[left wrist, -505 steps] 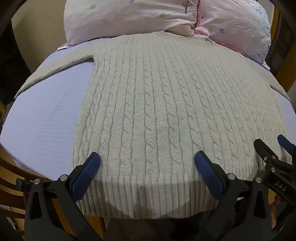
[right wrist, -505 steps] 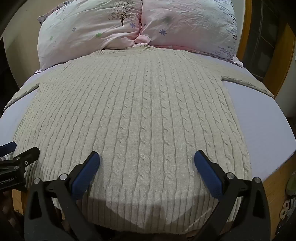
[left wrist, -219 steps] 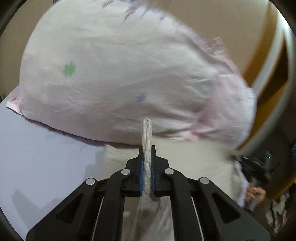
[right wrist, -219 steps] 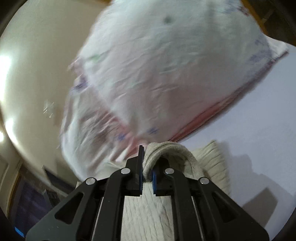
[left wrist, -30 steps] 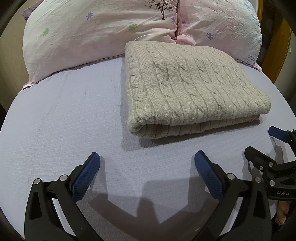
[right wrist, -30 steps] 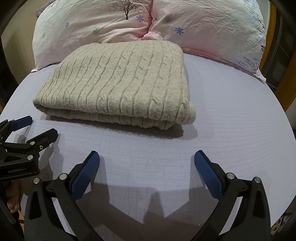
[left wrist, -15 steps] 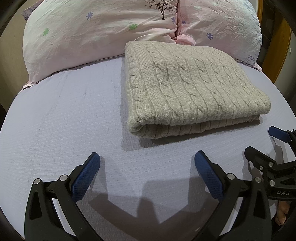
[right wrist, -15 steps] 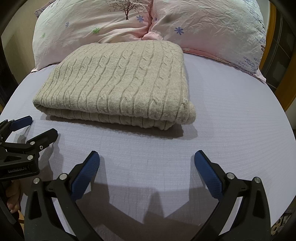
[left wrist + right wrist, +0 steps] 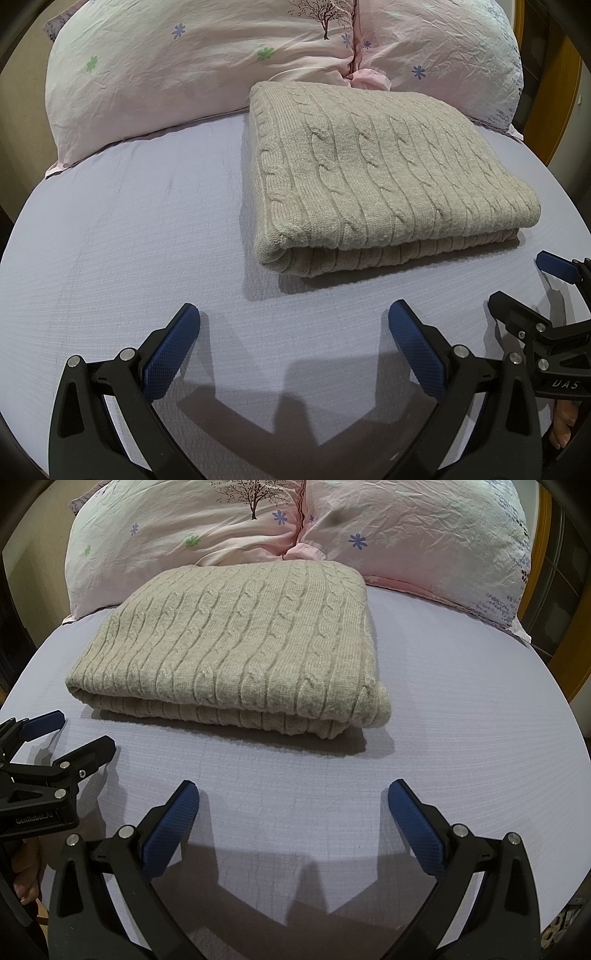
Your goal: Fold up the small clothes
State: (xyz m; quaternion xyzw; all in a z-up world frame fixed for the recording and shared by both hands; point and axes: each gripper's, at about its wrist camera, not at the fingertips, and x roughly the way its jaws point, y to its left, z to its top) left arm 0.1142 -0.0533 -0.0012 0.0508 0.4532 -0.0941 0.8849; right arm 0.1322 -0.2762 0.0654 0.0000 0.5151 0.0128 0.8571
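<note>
A beige cable-knit sweater (image 9: 384, 173) lies folded into a thick rectangle on the lilac bed sheet (image 9: 129, 229), its far edge against the pillows. It also shows in the right wrist view (image 9: 240, 642). My left gripper (image 9: 293, 314) is open and empty, held above the sheet in front of the sweater. My right gripper (image 9: 293, 794) is open and empty too, in front of the sweater. Each gripper shows in the other's view: the right gripper (image 9: 524, 280) at the right edge, the left gripper (image 9: 74, 734) at the left edge.
Two pink flowered pillows (image 9: 192, 59) (image 9: 417, 531) stand at the head of the bed. A wooden bed frame (image 9: 554, 96) runs along the right side. The sheet (image 9: 461, 709) lies bare around the sweater.
Nothing has moved in the last second. Since the earliest frames the sweater has gone from spread flat to folded, and both grippers have let go of it and opened.
</note>
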